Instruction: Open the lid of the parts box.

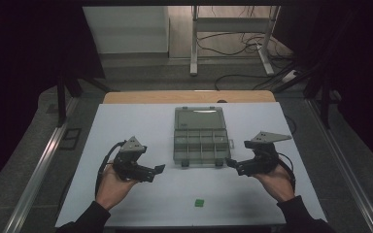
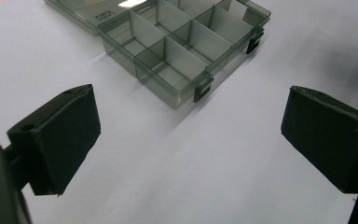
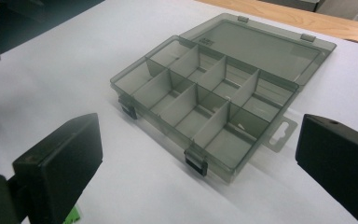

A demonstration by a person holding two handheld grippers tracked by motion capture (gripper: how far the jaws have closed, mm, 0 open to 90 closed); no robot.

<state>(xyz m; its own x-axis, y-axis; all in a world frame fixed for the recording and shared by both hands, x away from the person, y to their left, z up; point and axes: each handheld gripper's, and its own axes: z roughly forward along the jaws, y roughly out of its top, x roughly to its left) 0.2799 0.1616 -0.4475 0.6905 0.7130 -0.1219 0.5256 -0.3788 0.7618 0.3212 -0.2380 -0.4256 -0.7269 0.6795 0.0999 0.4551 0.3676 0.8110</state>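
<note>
**Mira:** White matting covers the table, and the room behind is dark. The compartment box sits at the centre, lid laid flat open toward twelve o'clock. Left gripper waits at its eight o'clock, right gripper at four; both stand with jaws wide apart and nothing between them.

**Tom:** Risk?

**Mira:** I judge the box light and slick. A push from one side alone could skate it across the mat, or a jaw could catch a front latch and tip it.

**Tom:** Anything unclear?

**Mira:** The small green piece at six o'clock is too small to identify. Through the smoky plastic I cannot tell whether every compartment is empty.
</note>
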